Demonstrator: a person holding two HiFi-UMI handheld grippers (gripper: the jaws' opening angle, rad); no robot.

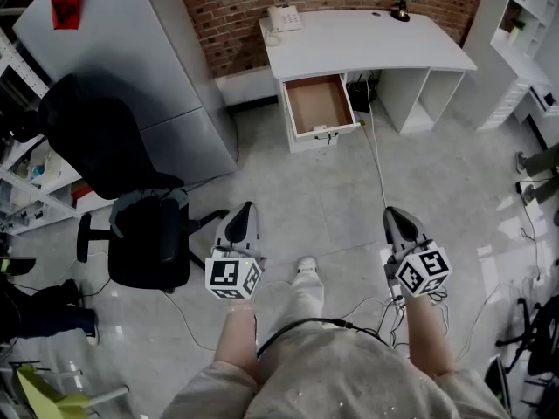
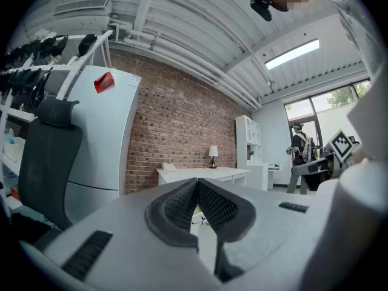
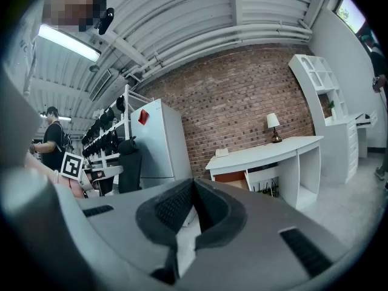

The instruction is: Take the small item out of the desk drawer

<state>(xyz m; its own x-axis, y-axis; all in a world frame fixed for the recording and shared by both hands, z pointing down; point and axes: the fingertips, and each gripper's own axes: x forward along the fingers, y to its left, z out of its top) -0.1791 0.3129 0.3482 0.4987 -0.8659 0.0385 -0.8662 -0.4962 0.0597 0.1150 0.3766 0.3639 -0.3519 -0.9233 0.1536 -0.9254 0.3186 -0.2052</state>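
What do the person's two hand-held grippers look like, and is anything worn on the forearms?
The left hand-held gripper and the right hand-held gripper each have a pale grey, tapering body with dark, textured pads inside. Each carries a cube with black-and-white square markers. A thin black cable loops between the forearms. No sleeves show there; the clothing is light beige.

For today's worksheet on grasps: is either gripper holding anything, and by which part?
Nothing is held. The left gripper and the right gripper both have their jaws shut together, with nothing between them.
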